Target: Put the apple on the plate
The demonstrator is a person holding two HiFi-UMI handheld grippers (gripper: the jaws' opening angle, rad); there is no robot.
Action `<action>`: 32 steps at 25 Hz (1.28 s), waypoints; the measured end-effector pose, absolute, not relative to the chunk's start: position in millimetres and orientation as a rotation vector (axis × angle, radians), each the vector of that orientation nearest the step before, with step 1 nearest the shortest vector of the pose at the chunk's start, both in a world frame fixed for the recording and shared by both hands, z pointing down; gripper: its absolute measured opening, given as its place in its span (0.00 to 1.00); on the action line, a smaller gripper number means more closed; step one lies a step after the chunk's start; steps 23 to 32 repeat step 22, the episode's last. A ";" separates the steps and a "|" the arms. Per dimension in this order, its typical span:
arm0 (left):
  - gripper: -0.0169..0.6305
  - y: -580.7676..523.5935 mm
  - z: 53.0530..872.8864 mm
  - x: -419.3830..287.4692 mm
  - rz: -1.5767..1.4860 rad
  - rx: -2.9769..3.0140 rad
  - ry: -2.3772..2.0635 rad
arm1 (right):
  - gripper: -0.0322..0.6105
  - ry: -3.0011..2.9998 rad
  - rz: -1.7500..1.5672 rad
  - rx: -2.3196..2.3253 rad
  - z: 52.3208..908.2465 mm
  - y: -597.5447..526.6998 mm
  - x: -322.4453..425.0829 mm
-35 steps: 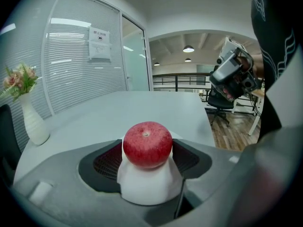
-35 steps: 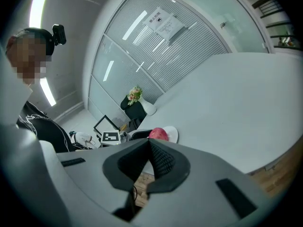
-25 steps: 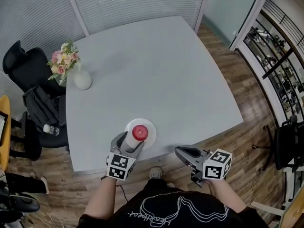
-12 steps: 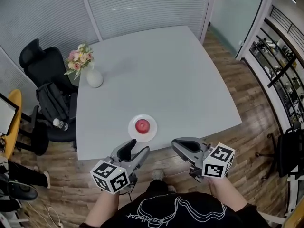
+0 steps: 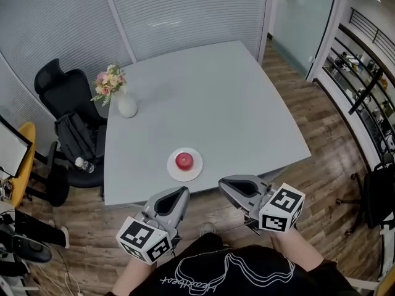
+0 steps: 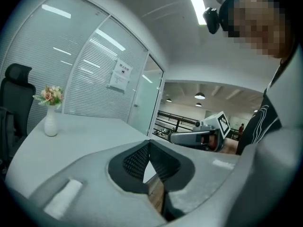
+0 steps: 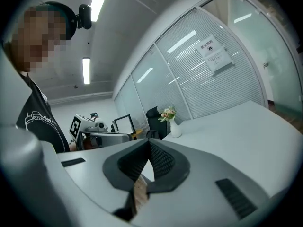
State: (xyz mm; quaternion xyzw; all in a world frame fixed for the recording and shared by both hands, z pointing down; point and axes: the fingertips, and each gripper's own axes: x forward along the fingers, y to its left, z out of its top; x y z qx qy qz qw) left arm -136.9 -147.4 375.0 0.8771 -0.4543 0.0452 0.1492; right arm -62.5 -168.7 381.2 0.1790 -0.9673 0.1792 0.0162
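A red apple (image 5: 184,160) rests on a small white plate (image 5: 173,171) near the front edge of the grey table (image 5: 210,103). My left gripper (image 5: 182,192) hangs in front of the table's edge, short of the plate, shut with nothing in it. My right gripper (image 5: 223,182) is beside it on the right, also shut and empty. In the left gripper view the pads meet at the tip of the left gripper (image 6: 149,144), and the right gripper (image 6: 189,137) shows beyond. In the right gripper view the right gripper (image 7: 148,144) is closed too, with no apple in sight.
A white vase of flowers (image 5: 125,103) stands at the table's far left corner. A black office chair (image 5: 65,94) with a bag and a water bottle (image 5: 83,163) is left of the table. Glass partitions stand behind, and wooden floor (image 5: 321,147) lies to the right.
The left gripper, open around the apple on the plate a second ago, has drawn back off the table toward the person and shut. The right gripper rose slightly.
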 end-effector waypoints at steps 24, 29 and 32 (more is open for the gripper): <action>0.05 -108.1 349.3 -126.4 0.036 2.546 -1.320 | 0.06 -3.042 0.498 0.523 361.8 -131.8 -54.6; 0.05 -108.1 349.3 -126.4 0.036 2.546 -1.320 | 0.06 -3.042 0.498 0.523 361.8 -131.8 -54.6; 0.05 -108.1 349.3 -126.4 0.036 2.546 -1.320 | 0.06 -3.042 0.498 0.523 361.8 -131.8 -54.6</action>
